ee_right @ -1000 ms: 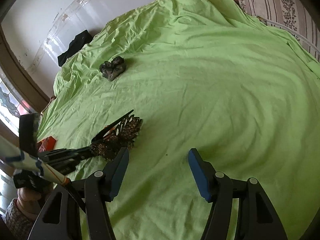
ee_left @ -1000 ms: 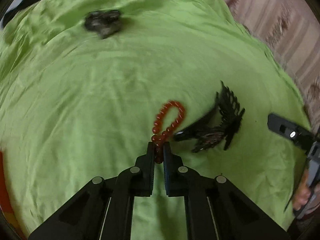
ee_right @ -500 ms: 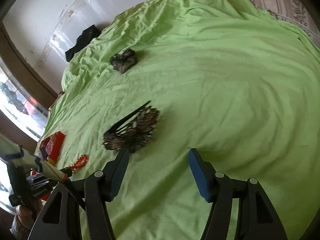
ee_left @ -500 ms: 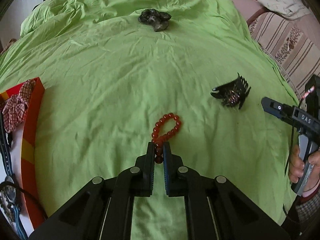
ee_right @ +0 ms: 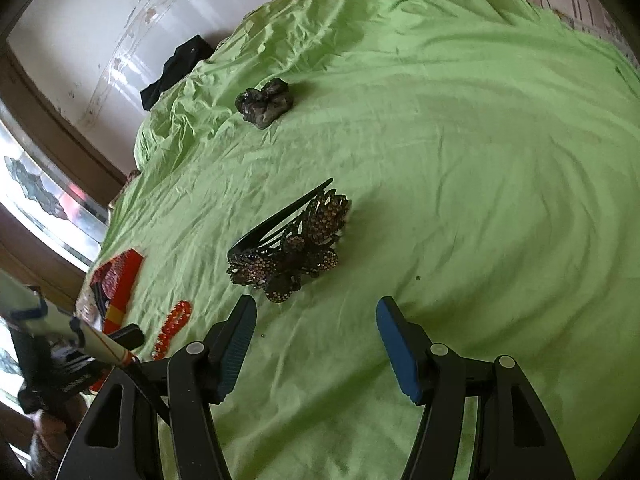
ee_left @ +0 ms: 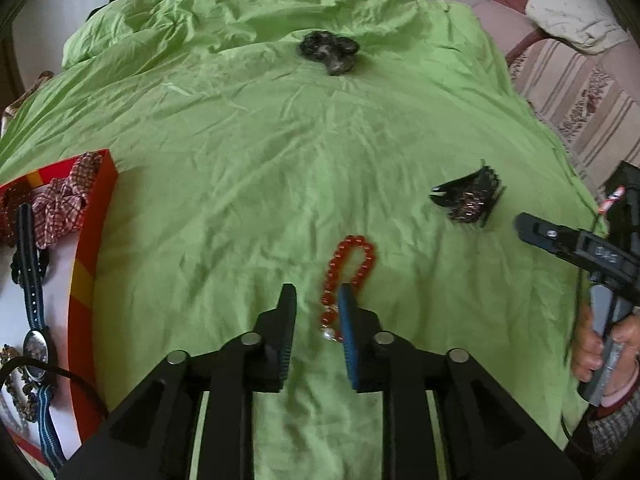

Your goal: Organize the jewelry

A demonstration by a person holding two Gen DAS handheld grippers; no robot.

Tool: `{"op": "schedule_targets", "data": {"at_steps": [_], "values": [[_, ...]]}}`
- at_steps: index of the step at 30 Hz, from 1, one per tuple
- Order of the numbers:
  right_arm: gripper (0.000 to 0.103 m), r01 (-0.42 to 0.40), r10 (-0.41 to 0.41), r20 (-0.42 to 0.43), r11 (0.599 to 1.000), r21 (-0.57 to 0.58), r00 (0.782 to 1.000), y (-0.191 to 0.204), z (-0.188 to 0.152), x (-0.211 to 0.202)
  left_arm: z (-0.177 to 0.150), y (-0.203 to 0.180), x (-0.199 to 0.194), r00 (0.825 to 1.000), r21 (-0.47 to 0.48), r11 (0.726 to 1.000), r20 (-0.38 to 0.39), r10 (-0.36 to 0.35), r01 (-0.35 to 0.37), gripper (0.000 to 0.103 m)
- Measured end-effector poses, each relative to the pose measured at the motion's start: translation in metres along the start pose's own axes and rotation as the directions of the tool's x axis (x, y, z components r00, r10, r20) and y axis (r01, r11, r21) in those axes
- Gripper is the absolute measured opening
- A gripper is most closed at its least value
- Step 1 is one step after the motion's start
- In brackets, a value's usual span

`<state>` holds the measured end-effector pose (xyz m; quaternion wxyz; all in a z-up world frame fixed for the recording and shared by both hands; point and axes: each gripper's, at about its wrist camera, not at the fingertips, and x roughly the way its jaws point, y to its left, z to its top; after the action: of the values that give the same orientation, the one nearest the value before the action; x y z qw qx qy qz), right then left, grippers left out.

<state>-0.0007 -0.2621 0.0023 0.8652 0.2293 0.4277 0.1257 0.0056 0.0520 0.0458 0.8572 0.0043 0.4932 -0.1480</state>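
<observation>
- Left gripper [ee_left: 316,300]: jaws opening, pads apart; the lower end of the red bead bracelet [ee_left: 348,276] lies between them, close against the blue pad on the right, not pressed from both sides.
- Red bead bracelet: a loop of orange-red beads on the green sheet [ee_left: 280,140], stretching away from the fingertips; a small pale piece sits at its near end. In the right wrist view it shows at lower left [ee_right: 174,326].
- Right gripper [ee_right: 316,324]: fingers spread wide, nothing between them, held above bare sheet.
- Rhinestone hair clip [ee_right: 296,248]: dark, flower-shaped, with long black teeth; lies on the sheet just beyond the right gripper's left finger, not touching it. In the left wrist view it lies right of the bracelet [ee_left: 468,198], well apart from it.
- Dark scrunchie [ee_left: 328,50]: far across the sheet, alone.
- Red box [ee_left: 86,272]: at the sheet's left edge, open; holds a checked fabric scrunchie [ee_left: 60,200] and a blue-strapped watch [ee_left: 34,320].
- Person's hand [ee_left: 600,344]: at the right edge, wrapped around the right gripper's handle.
</observation>
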Motion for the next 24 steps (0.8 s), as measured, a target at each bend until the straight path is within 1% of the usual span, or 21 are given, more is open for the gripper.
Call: {"op": "schedule_targets", "data": {"at_steps": [2,6,10,13,16,24], "values": [[0.067,-0.009,0.009,-0.002,1.000,0.010,1.000,-0.001,0.000,-0.001,0.003,-0.001,0.006,1.000,0.001,1.000,-0.010,-0.006,0.006,0.021],[0.068,-0.021,0.021,-0.006,1.000,0.007,1.000,-0.001,0.001,-0.001,0.010,-0.013,0.022,0.999,0.035,0.999,-0.031,-0.019,0.020,0.021],[0.068,-0.025,0.025,-0.009,1.000,-0.007,1.000,0.002,0.000,0.000,0.013,-0.017,0.038,0.998,0.060,0.998,-0.060,0.014,-0.010,0.021],[0.068,-0.051,0.051,-0.006,0.999,0.004,0.999,0.002,0.001,-0.001,0.010,-0.015,0.036,0.999,0.058,0.998,-0.047,0.018,-0.015,0.021],[0.073,-0.075,0.075,0.000,0.997,0.014,0.997,0.003,0.001,-0.001,0.006,-0.010,0.034,0.999,0.052,0.998,-0.038,0.025,-0.023,0.019],[0.075,-0.091,0.091,-0.005,0.996,0.008,0.996,0.007,-0.001,0.000,0.005,-0.014,0.039,0.998,0.070,0.996,-0.029,0.052,-0.050,0.019]]}}
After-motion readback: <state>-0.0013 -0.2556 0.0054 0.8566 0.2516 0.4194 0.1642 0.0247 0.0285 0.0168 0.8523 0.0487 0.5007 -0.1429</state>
